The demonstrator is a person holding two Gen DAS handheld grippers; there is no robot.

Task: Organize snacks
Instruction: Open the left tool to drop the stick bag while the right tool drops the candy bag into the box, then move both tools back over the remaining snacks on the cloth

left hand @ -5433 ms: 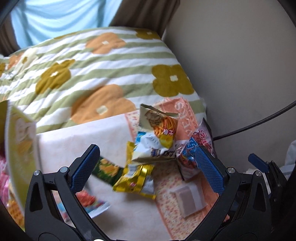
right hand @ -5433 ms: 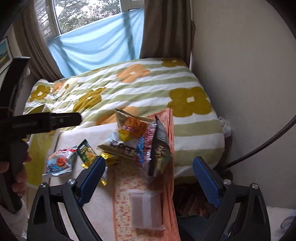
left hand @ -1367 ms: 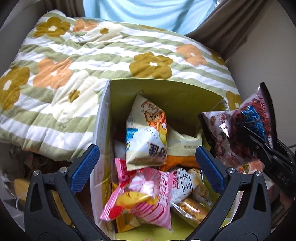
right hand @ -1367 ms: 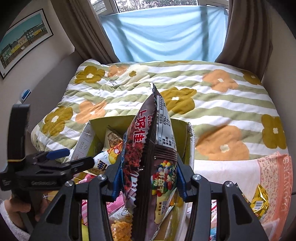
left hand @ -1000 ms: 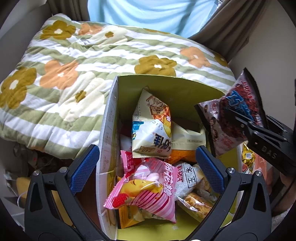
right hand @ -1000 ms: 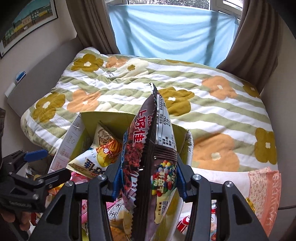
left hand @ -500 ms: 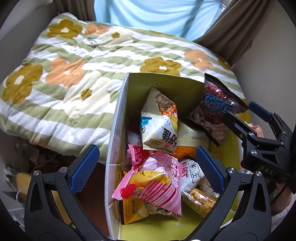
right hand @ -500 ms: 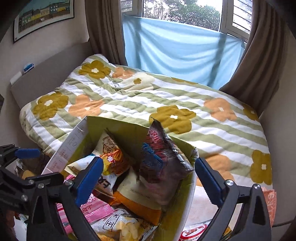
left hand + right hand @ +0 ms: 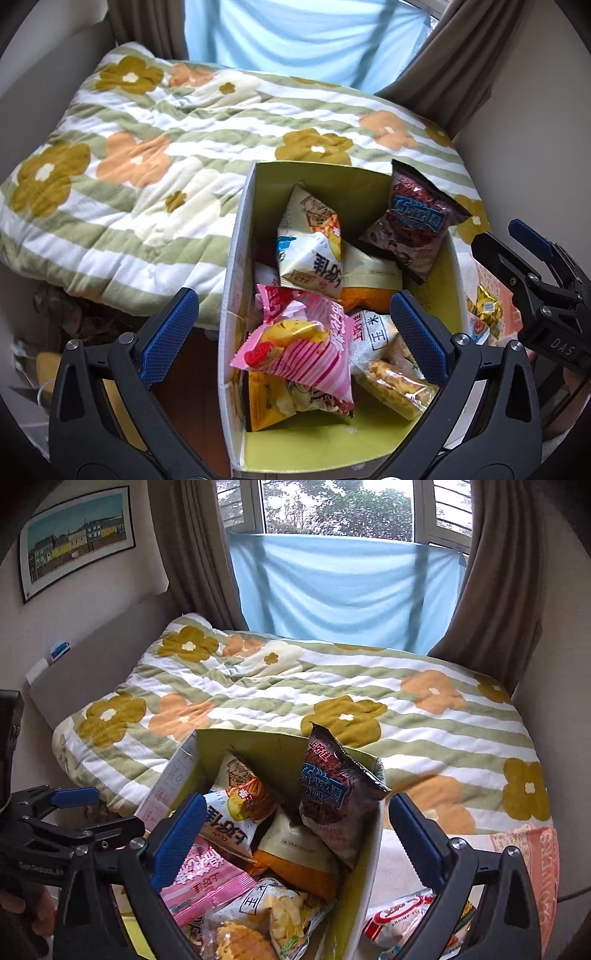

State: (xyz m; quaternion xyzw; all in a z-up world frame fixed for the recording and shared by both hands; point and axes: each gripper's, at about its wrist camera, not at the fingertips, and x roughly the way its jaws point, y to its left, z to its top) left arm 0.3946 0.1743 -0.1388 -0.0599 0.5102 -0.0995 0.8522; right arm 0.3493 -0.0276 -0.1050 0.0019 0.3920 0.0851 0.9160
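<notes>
Left wrist view: the left tongs [image 9: 293, 332] are standing spread and empty above the yellow-green cardboard box [image 9: 236, 258], which is sitting against the flowered quilt [image 9: 147, 166] on the bed. The dark chocolate snack bag [image 9: 415, 225] is leaning upright in the box's far right corner, resting on a cream-and-orange bag [image 9: 365, 273]; a white chip bag [image 9: 310, 240] and a pink striped packet [image 9: 306, 347] are lying nearer. The right tongs [image 9: 532, 266] are showing at the right edge, beyond the box wall.

Right wrist view: the right tongs [image 9: 295, 845] are spread wide with nothing between the pads, hanging over the box [image 9: 365, 878]. The chocolate bag [image 9: 336, 797] is propped against the right wall, its top poking above the rim. More packets, among them a red-and-white shrimp snack [image 9: 399, 915], are waiting outside on the cloth at the right.

The drop appears done, so the sensible move is probably lifting clear without clipping the tall bag, then approaching the next packet flat, pinching it near a sealed edge.
</notes>
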